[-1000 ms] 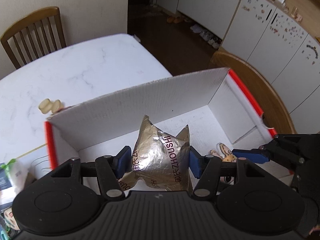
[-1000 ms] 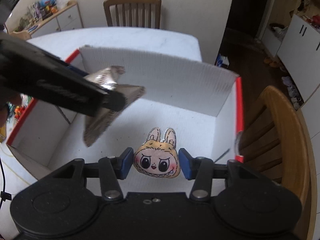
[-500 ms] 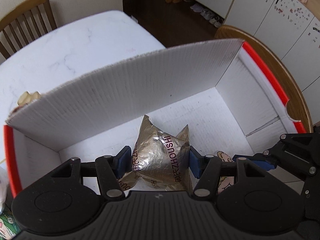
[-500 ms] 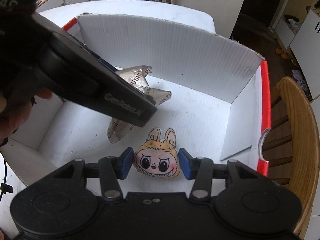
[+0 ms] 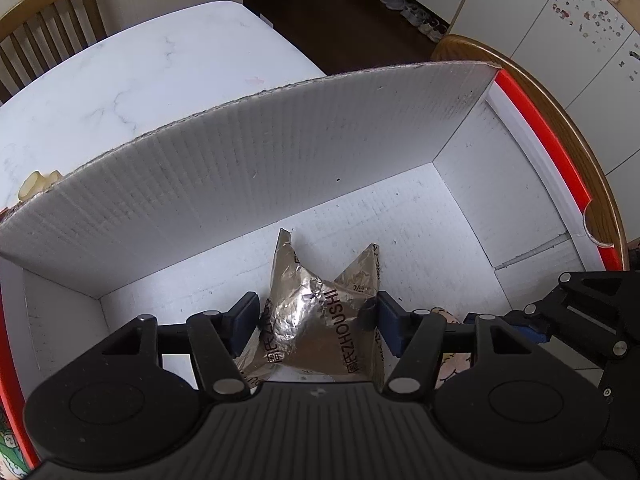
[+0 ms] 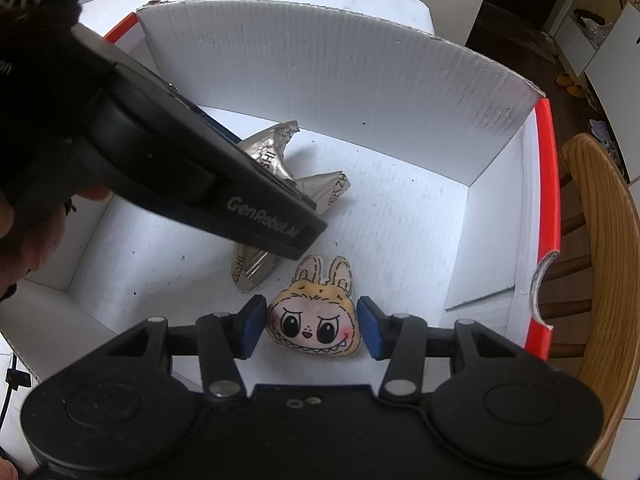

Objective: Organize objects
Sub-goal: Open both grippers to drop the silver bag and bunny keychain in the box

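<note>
My left gripper (image 5: 316, 320) reaches into a white cardboard box (image 5: 256, 168) with red rims. Its blue pads stand a little apart from a crinkled silver foil snack bag (image 5: 320, 320) that rests low on the box floor. My right gripper (image 6: 312, 324) is inside the same box with its pads beside a yellow rabbit-eared monster-face plush (image 6: 314, 320) lying on the floor, small gaps on both sides. In the right wrist view the left gripper's black body (image 6: 200, 176) crosses over the foil bag (image 6: 280, 160).
The box stands on a white marble table (image 5: 132, 72). A pale small object (image 5: 36, 182) lies on the table behind the box's far wall. Wooden chairs stand at the far side (image 5: 48, 20) and right (image 6: 608, 260). White cabinets (image 5: 560, 8) line the room.
Both grippers have gone down into the box with their loads. The bag and the plush now rest on the box floor, and both sets of jaws have opened slightly.
</note>
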`<state>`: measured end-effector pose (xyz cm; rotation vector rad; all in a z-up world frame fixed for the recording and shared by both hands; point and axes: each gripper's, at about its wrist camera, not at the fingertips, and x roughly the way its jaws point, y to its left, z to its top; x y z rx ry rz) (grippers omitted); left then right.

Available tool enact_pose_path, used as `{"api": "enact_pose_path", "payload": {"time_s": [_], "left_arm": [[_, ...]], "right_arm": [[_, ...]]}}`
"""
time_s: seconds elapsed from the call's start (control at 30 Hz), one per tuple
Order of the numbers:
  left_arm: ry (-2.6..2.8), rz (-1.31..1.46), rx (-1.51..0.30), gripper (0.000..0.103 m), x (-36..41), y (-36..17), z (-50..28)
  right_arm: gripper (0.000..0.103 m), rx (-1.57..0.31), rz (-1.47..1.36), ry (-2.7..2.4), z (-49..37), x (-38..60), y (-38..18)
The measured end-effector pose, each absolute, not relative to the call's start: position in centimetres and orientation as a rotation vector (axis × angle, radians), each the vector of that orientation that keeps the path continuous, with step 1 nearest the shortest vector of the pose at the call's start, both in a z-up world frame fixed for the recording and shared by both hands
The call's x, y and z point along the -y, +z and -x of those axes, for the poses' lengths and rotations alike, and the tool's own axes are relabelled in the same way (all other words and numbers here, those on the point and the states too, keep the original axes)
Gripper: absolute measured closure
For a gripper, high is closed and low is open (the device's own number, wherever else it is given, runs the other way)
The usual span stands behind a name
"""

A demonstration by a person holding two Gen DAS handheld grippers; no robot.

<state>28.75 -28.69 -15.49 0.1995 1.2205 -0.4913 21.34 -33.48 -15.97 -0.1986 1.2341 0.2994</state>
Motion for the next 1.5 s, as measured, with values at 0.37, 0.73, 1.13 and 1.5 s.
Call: {"api": "enact_pose_path", "payload": {"time_s": [0.37,0.73,1.13,1.5], "left_arm": [[-0.482,-0.175,-1.182,0.033,27.7,-13.8,-28.1],[-0.502,-0.139,-1.081,0.033,25.3,-9.7,-25.9],[-0.563,-0.074,-0.956,0.033,20.5,-4.5,-21.8],[-0.548,-0.042,-0.839,0.026,13.6,-1.4,-17.9]], "right_arm": [[0.037,-1.188,0.137,0.302,-21.5,33.6,-14.9],[0.036,-1.081,0.097,0.270,-20.2,34.4,-11.5],[0.035,-0.970,0.022,0.236,-17.8,34.6,-7.0],[0.025,-0.896,-0.020,0.237,-15.5,31.4,-4.4]]}}
